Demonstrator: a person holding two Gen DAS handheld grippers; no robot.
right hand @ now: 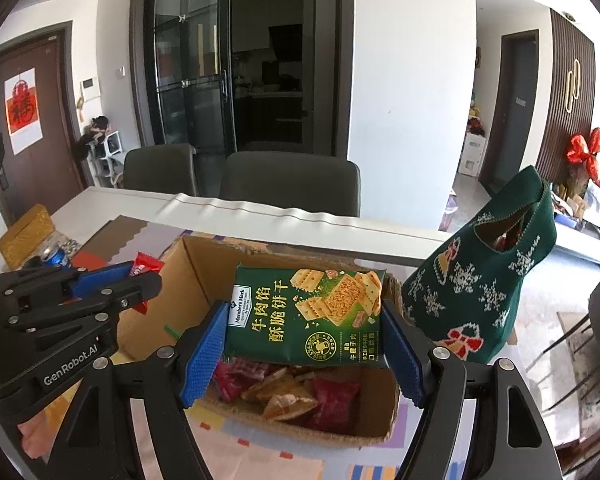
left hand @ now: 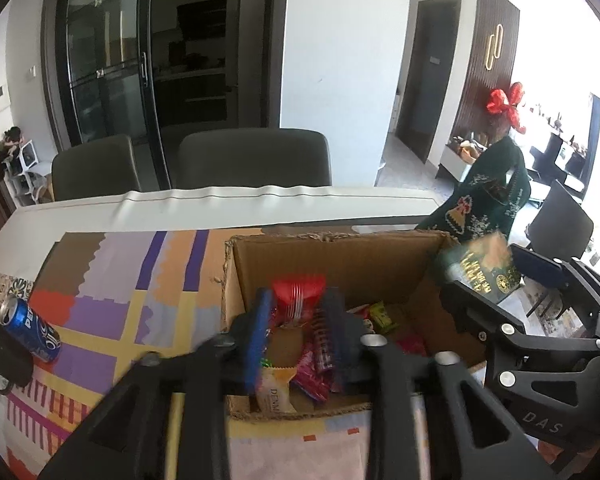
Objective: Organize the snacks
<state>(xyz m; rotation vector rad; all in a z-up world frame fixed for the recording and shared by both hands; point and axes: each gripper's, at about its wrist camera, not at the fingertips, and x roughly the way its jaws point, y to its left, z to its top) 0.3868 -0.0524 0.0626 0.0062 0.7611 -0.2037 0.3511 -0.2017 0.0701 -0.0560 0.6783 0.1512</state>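
Note:
An open cardboard box (right hand: 204,276) with several snack packets (right hand: 292,388) in it stands on the patterned tablecloth. My right gripper (right hand: 302,306) is shut on a wide green cracker packet (right hand: 300,312), both blue pads against its side edges, and holds it above the box. The left wrist view shows that packet (left hand: 476,268), blurred, at the box's (left hand: 340,256) right rim. My left gripper (left hand: 299,294) hangs over the box's near left part. Its pads stand apart with a blurred red packet (left hand: 298,300) loose between them. The right wrist view shows this red packet (right hand: 148,265) at the left gripper's (right hand: 156,280) tips.
A green knitted Christmas bag (right hand: 492,292) stands right of the box. A blue cola can (left hand: 30,330) lies by a black mug (left hand: 4,356) at the left. A yellow box (right hand: 26,232) sits far left. Two dark chairs (left hand: 256,160) face the table's far edge.

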